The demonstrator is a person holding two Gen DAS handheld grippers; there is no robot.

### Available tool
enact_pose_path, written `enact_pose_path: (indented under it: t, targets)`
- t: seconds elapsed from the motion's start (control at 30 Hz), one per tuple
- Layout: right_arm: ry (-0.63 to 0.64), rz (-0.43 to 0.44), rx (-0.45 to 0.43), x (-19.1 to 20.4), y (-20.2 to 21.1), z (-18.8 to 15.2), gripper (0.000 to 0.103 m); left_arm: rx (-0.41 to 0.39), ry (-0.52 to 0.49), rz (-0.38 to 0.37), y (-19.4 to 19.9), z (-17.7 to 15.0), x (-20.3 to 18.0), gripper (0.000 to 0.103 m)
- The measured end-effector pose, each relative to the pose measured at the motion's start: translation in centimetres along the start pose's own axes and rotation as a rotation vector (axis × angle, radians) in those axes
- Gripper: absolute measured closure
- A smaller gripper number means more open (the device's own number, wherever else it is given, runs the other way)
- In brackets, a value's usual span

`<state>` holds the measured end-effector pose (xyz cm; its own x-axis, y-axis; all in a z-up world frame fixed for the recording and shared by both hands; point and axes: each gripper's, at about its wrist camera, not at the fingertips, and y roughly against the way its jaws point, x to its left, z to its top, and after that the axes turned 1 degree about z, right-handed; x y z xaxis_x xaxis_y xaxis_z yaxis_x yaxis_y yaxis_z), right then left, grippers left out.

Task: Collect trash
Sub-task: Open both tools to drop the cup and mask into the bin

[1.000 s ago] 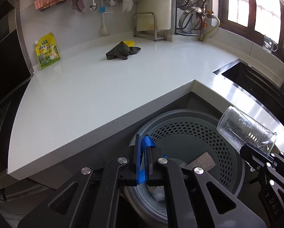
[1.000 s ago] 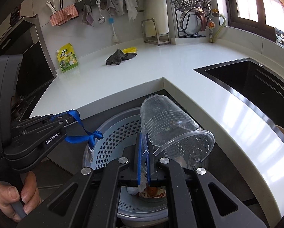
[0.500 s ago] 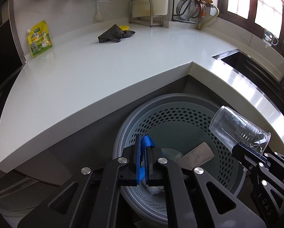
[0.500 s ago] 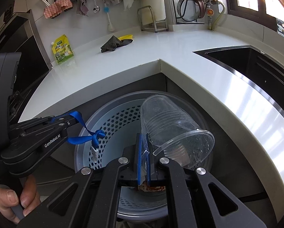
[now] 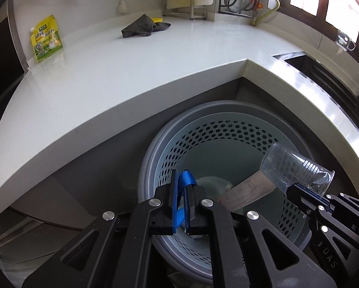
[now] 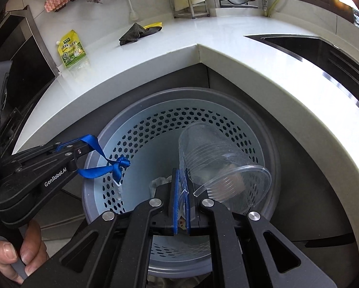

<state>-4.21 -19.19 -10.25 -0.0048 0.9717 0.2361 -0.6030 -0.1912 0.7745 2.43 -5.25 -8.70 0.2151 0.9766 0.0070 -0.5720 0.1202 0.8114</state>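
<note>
A grey perforated trash bin (image 5: pixel 155 148) stands on the floor in the inner corner of the counter, with a paper packet (image 5: pixel 246 189) and other scraps at its bottom. My left gripper (image 5: pixel 180 182) hangs over the bin's near rim, shut on a blue ribbon (image 5: pixel 186 180). In the right wrist view the ribbon (image 6: pixel 95 170) dangles knotted from that gripper (image 6: pixel 83 147), with a small white piece below it. My right gripper (image 6: pixel 181 180) is shut on the rim of a clear plastic cup (image 6: pixel 215 163), which lies tilted over the bin (image 6: pixel 263 110).
The white L-shaped counter (image 5: pixel 131 76) wraps around the bin. On it lie a dark rag (image 5: pixel 141 27) and a yellow-green pouch (image 5: pixel 46 39). A dark sink (image 6: pixel 323 48) is set in on the right. A hand (image 6: pixel 23 256) holds the left gripper's handle.
Both grippers have sunk toward the bin, which now fills more of each view. The ribbon and the cup stay in their grips.
</note>
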Motion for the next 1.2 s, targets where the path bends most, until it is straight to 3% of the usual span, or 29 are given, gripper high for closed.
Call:
enact_pose_path:
  t: [0.17, 0.23, 0.3, 0.33, 0.4, 0.47, 0.67, 0.93, 1.0, 1.2]
  targets:
    - [0.001, 0.001, 0.005, -0.1, -0.1, 0.1, 0.098, 0.010, 0.007, 0.003, -0.3, -0.1, 0.2, 0.097]
    - [-0.004, -0.002, 0.004, -0.2, 0.0, 0.1, 0.088, 0.008, 0.008, 0.012, -0.2, -0.2, 0.3, 0.095]
    - [-0.019, -0.012, -0.014, -0.4, 0.4, 0.1, 0.040, 0.002, 0.007, 0.023, -0.1, -0.3, 0.4, 0.083]
    - [-0.025, -0.013, -0.036, -0.5, 0.8, 0.1, 0.037, -0.002, 0.010, 0.027, 0.0, -0.3, 0.4, 0.078]
    - [-0.024, -0.013, -0.051, -0.6, 1.2, 0.2, 0.037, -0.018, 0.014, 0.039, 0.3, -0.3, 0.6, 0.055]
    - [-0.025, -0.022, -0.053, -0.7, 1.3, 0.3, 0.037, -0.035, 0.014, 0.048, 0.7, -0.4, 0.6, 0.048]
    - [-0.037, -0.020, -0.058, -0.9, 1.4, 0.2, 0.037, -0.048, 0.011, 0.054, 1.1, -0.4, 0.7, 0.040]
    - [-0.041, -0.019, -0.073, -1.0, 1.8, 0.1, 0.037, -0.066, 0.031, 0.047, 1.5, -0.5, 1.1, 0.018]
    - [-0.037, -0.018, -0.084, -0.9, 2.0, 0.0, 0.036, -0.075, 0.036, 0.043, 1.7, -0.5, 1.2, 0.008]
    - [-0.033, -0.014, -0.125, -0.9, 2.8, 0.1, 0.036, -0.099, 0.047, 0.030, 2.4, -0.4, 1.4, 0.006]
